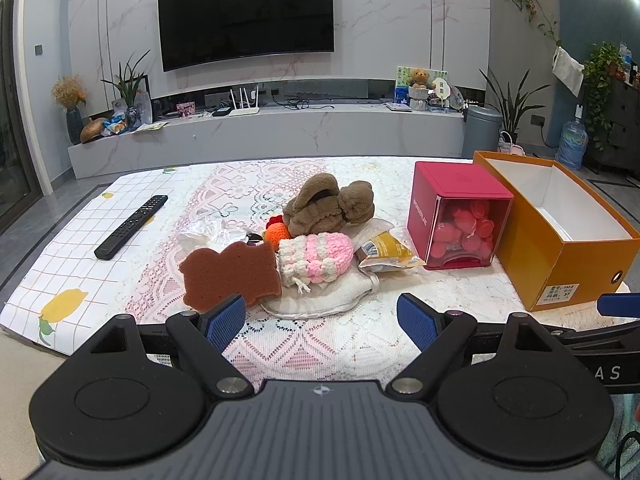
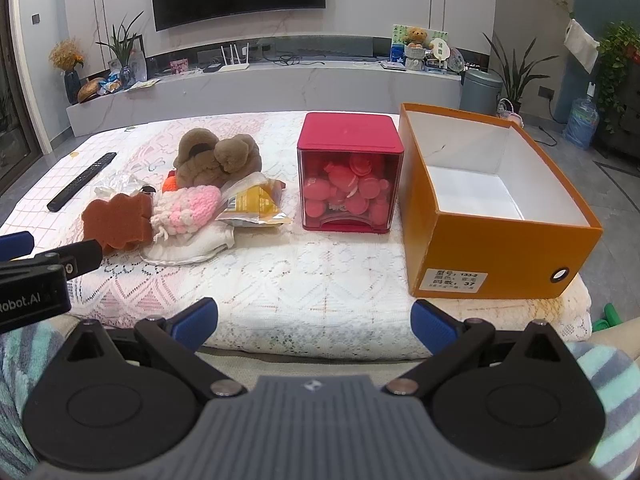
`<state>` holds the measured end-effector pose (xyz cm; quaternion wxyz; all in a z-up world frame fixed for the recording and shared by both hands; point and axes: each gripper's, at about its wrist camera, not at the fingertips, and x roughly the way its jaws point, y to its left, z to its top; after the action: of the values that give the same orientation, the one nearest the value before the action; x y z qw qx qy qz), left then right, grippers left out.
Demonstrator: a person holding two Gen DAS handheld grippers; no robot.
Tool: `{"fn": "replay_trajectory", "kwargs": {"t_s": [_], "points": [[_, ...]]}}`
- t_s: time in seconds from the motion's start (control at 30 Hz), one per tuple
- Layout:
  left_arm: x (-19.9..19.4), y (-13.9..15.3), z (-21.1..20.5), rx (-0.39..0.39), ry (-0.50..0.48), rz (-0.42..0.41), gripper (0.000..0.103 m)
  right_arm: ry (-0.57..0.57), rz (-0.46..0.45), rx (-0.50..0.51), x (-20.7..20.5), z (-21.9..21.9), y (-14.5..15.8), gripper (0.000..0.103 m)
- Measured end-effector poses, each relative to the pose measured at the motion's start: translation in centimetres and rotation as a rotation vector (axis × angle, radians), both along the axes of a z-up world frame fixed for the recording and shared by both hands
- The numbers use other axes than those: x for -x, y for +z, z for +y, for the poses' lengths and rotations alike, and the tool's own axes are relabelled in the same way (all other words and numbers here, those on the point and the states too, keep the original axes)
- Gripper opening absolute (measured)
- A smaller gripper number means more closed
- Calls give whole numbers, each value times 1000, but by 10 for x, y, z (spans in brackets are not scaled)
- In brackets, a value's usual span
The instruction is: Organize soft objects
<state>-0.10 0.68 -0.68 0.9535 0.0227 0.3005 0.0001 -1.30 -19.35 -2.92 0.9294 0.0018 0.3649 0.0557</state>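
Note:
A pile of soft things lies on the lace-covered table: a brown plush toy [image 1: 330,210] [image 2: 218,158], a pink-and-white crochet pouch [image 1: 314,258] [image 2: 188,208], a brown sponge [image 1: 232,274] [image 2: 118,220], an orange crochet piece [image 1: 277,233] and a white cloth [image 1: 324,300] [image 2: 192,246] underneath. An empty orange shoebox [image 1: 560,236] [image 2: 496,216] stands at the right. My left gripper [image 1: 322,322] is open and empty, just in front of the pile. My right gripper [image 2: 314,324] is open and empty at the table's near edge.
A red box with a clear front [image 1: 460,220] [image 2: 350,176], full of pink pieces, stands between the pile and the shoebox. A yellow packet [image 1: 386,252] [image 2: 252,204] leans on the pile. A black remote [image 1: 132,226] [image 2: 82,186] and crumpled plastic [image 1: 208,232] lie to the left.

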Motion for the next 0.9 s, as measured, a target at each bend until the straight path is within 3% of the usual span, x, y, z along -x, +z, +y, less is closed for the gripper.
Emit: {"fn": "replay_trajectory", "kwargs": {"t_s": [0.3,0.6,0.73,0.8,0.9], "points": [[-8,-7,6,43,-18,42,99,-1,16,5,-6,2,-5,101],[-34,-26,20,84,-54,131,69,76,27,-29,-31,9,-19,100],[-50,-29,24,27,-71,140,66,166,6,7,-49,25,-24,98],[-60,-27,29,-3,-73,137,66,206,5,18,-59,34,-26,90],[-79,-24,39,-51,-120,142,69,286,10,36,-80,50,-32,86]]}}
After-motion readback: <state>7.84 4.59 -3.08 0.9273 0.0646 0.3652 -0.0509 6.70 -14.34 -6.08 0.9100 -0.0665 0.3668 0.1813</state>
